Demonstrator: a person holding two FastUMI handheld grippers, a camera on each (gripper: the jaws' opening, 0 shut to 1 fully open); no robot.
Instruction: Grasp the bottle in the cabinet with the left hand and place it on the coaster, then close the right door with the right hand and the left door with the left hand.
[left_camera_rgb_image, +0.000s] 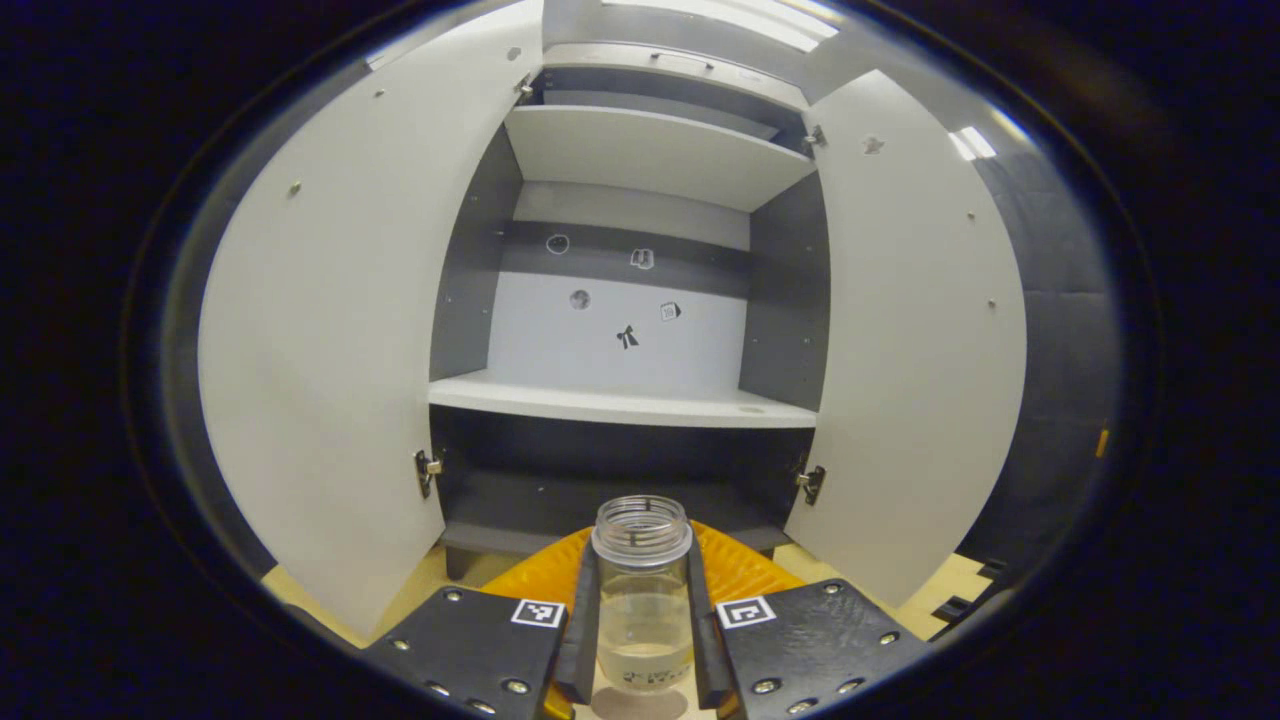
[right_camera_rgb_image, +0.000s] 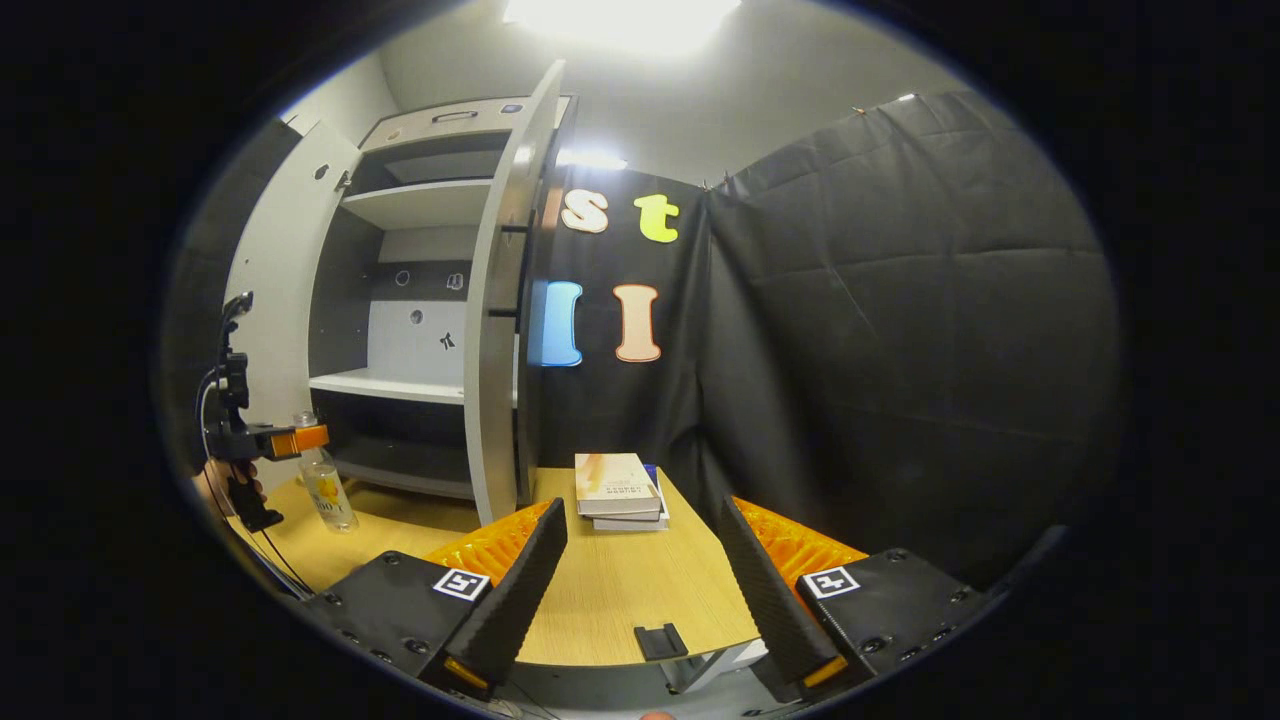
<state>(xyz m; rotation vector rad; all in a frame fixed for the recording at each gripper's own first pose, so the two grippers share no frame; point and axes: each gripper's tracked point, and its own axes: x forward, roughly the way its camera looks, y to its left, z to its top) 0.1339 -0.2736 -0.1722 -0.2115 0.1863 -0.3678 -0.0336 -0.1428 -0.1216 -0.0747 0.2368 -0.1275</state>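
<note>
My left gripper (left_camera_rgb_image: 643, 625) clamped the clear bottle (left_camera_rgb_image: 642, 590) just above the coaster (left_camera_rgb_image: 640, 703), so I judged lowering it upright best, while my right gripper (right_camera_rgb_image: 640, 580) waited open.

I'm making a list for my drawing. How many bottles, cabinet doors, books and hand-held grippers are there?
Bottle: 1
Cabinet doors, both open: 2, left door, right door
Books, stacked: 2
Hand-held grippers: 2, left hand-held gripper, right hand-held gripper
Total: 7

left gripper view faces the open cabinet (left_camera_rgb_image: 640, 300) closely; right gripper view sees it obliquely
</note>
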